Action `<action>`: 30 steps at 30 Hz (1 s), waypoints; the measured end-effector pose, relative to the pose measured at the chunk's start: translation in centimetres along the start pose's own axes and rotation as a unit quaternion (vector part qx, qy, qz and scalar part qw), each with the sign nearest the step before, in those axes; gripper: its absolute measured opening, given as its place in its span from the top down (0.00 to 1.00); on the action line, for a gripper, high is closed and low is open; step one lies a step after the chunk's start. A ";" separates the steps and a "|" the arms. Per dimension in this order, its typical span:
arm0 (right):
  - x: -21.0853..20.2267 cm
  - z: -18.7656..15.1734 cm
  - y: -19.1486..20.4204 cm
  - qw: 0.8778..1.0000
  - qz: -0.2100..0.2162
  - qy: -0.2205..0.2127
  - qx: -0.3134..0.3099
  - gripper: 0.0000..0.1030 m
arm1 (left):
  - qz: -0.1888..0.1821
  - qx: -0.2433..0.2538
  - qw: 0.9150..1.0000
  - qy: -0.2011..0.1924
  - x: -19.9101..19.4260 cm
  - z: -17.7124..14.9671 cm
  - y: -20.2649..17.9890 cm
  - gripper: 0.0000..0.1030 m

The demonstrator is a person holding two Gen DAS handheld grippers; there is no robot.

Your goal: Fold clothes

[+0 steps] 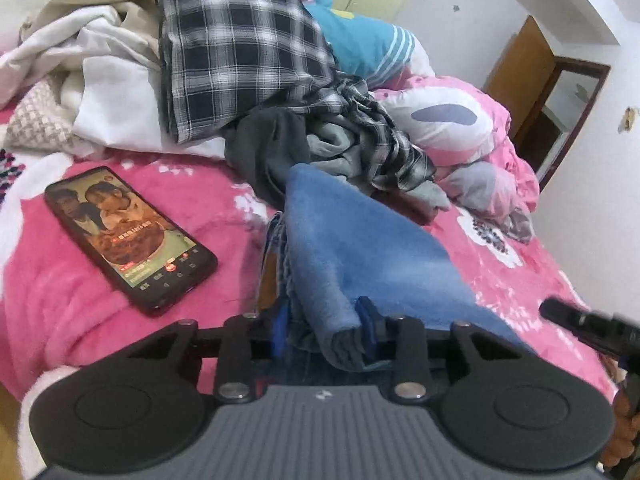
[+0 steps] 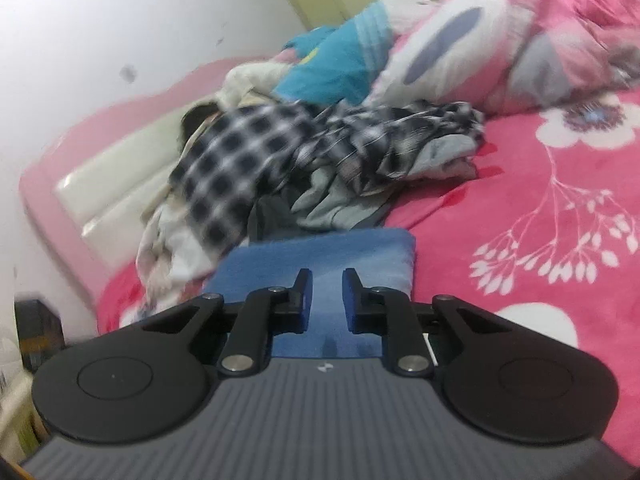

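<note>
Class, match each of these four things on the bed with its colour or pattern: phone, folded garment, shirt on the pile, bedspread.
Things:
1. phone
2. folded garment
3. shirt on the pile
4. bedspread

Colours or patterns:
A. pink with white flowers
B. black and white checks
C. plain blue
D. black case, screen lit

Pairs: 1-D, 2-C, 3-B, 4-A

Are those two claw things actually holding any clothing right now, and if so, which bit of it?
The left gripper pinches the blue garment at its bunched near edge. The right gripper hangs over it, jaws apart, gripping nothing.
</note>
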State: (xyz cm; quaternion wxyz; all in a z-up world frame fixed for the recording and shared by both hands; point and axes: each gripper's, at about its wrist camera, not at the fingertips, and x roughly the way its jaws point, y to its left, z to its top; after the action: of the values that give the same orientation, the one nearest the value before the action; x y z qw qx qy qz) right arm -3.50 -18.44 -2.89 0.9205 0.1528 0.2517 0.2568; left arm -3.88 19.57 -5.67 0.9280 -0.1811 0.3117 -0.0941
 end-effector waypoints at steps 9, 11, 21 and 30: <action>1.3 -6.2 4.4 0.967 -0.044 0.049 -0.245 0.84 | 0.019 0.030 0.999 0.002 0.4 -0.9 -0.1 0.60; 0.4 -5.7 4.8 0.967 -0.036 0.035 -0.250 0.84 | 0.022 0.034 0.999 0.002 0.4 -0.8 -0.2 0.58; -0.4 -8.2 4.7 0.967 -0.006 0.041 -0.252 0.84 | 0.034 0.050 0.996 -0.064 -4.0 0.3 -1.6 0.41; -4.0 -5.4 0.8 0.993 -0.012 -0.031 -0.109 0.83 | -0.041 0.131 0.988 -0.072 -1.6 0.8 -7.4 0.36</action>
State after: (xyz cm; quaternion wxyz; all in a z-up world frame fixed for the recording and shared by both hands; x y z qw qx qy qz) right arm -9.70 -19.19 -5.46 0.9420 0.0565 0.1955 0.2668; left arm -5.10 13.41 -1.29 0.9592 -0.0773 0.2210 -0.1585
